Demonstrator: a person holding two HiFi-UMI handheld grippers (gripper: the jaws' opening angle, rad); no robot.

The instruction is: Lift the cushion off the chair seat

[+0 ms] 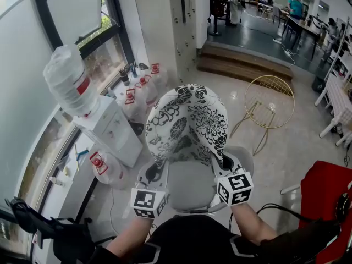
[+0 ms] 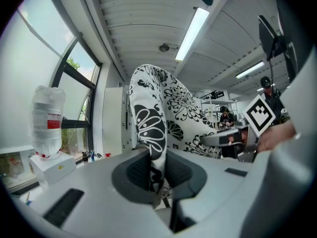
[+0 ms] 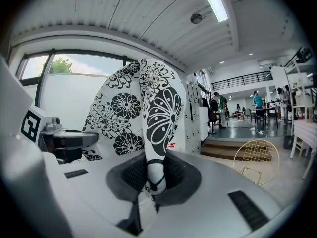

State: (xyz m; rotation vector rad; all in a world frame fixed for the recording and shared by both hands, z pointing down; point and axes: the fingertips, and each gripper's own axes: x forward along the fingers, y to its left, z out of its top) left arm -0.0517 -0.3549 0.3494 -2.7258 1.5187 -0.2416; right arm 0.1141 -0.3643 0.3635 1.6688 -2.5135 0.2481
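One cushion [image 1: 187, 122] (floral), two hand-held grippers [image 1: 155, 172] [image 1: 225, 162]

We see bright daylight from the window [image 1: 74, 12], ceiling tube light [image 2: 194, 31] glowing, glare on the floor [image 1: 236, 94], cushion [image 1: 187, 120] print crisp, edges fisheye-bent, gripper views ringed black.

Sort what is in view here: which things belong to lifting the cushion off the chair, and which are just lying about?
In the job: floral cushion, grey chair seat, left gripper and right gripper, each shut on the cushion.
Lying about: water dispenser, water jugs on the floor, gold wire chair.
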